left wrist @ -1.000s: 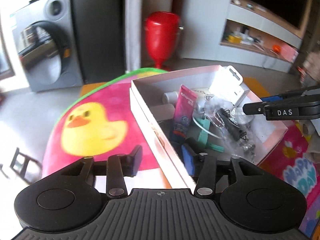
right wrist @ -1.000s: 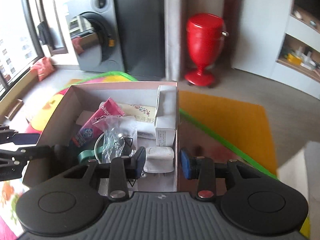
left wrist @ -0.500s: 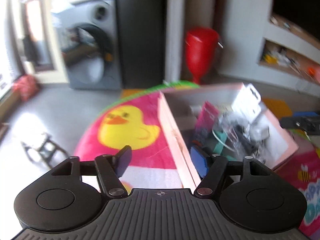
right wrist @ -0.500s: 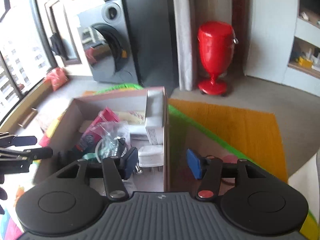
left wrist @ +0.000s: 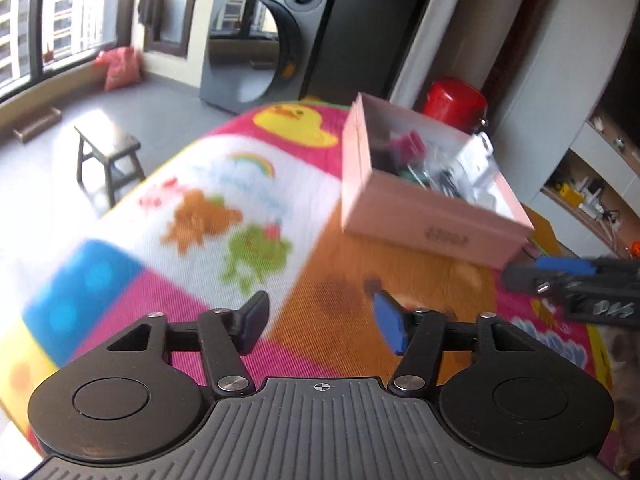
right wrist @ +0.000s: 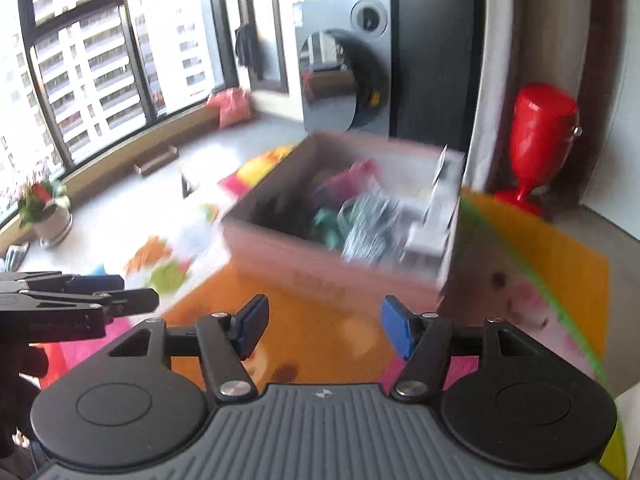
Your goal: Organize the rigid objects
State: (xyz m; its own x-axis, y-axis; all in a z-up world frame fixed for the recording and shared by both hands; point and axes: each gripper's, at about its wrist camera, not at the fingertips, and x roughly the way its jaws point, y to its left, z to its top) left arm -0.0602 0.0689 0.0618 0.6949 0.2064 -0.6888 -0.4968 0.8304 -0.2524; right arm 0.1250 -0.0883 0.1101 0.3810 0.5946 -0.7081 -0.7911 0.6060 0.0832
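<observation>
On the colourful cartoon play mat (left wrist: 224,208), toward its far right end, sits the open pink cardboard box (left wrist: 432,220). It holds a jumble of small goods: a pink tube (left wrist: 408,146), something green (right wrist: 328,224), clear plastic bags with dark parts inside (right wrist: 372,224) and a white carton (left wrist: 478,160) standing against the box's right wall. Motion blur keeps the finer contents from being told apart.

Both grippers hang over the near part of the mat, short of the box and touching nothing. The left gripper (left wrist: 318,326) has its fingers apart with only the orange patch of mat (left wrist: 340,272) showing between them; its jaws have just been closing a little, with nothing in the gap. The right gripper (right wrist: 322,330) likewise has its fingers spread and empty, and its jaws have just been opening. In each wrist view the other gripper reaches in from the side, near the box's near corner but clear of it.

Beyond the mat, on the grey floor, stand a dark wooden stool (left wrist: 106,156) at far left, a grey washing machine (left wrist: 268,36) with a round door, and a red goblet-shaped bin (right wrist: 540,140) behind the box. A potted plant (right wrist: 44,208) rests by the window.
</observation>
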